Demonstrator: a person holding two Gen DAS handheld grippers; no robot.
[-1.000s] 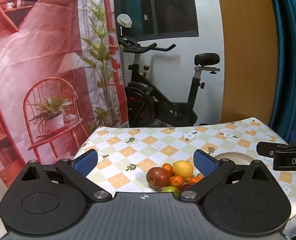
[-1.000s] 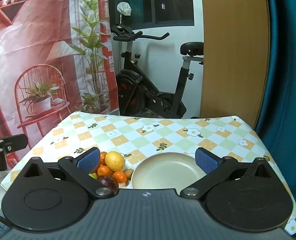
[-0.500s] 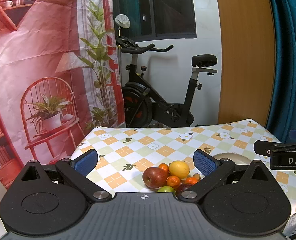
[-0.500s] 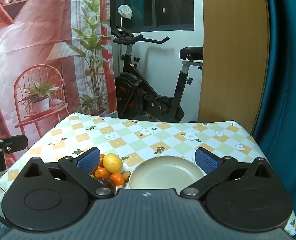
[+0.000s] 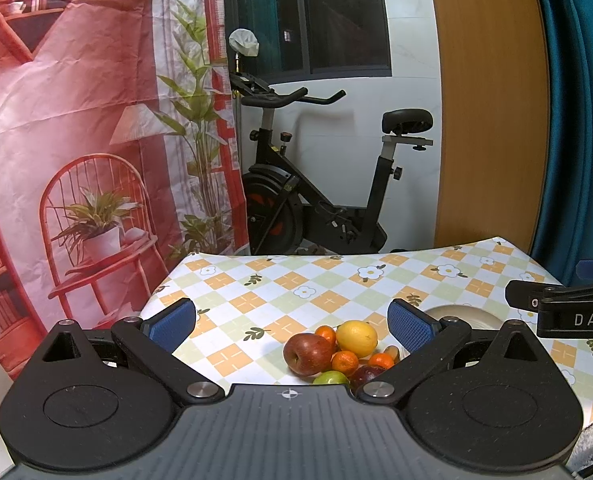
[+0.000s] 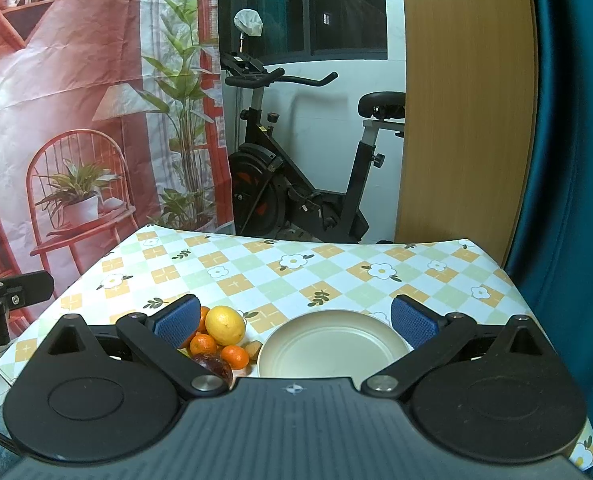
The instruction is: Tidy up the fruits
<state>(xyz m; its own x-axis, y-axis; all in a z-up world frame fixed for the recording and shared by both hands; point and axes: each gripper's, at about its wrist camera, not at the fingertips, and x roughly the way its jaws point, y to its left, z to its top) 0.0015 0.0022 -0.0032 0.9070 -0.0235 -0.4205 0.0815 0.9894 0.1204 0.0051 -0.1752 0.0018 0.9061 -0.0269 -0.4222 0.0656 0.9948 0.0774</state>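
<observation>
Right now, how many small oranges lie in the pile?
3 small oranges: one behind the red apple, one in the pile's middle, one nearest the plate. More may be hidden.

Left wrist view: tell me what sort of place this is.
Probably a room at home: an exercise bike by the window, a printed backdrop, and a table with a flowered cloth holding fruit.

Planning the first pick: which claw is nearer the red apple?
Left. The left claw frames the apple between its open fingers. The right claw sits over the plate, with the fruit pile off to its left.
</observation>
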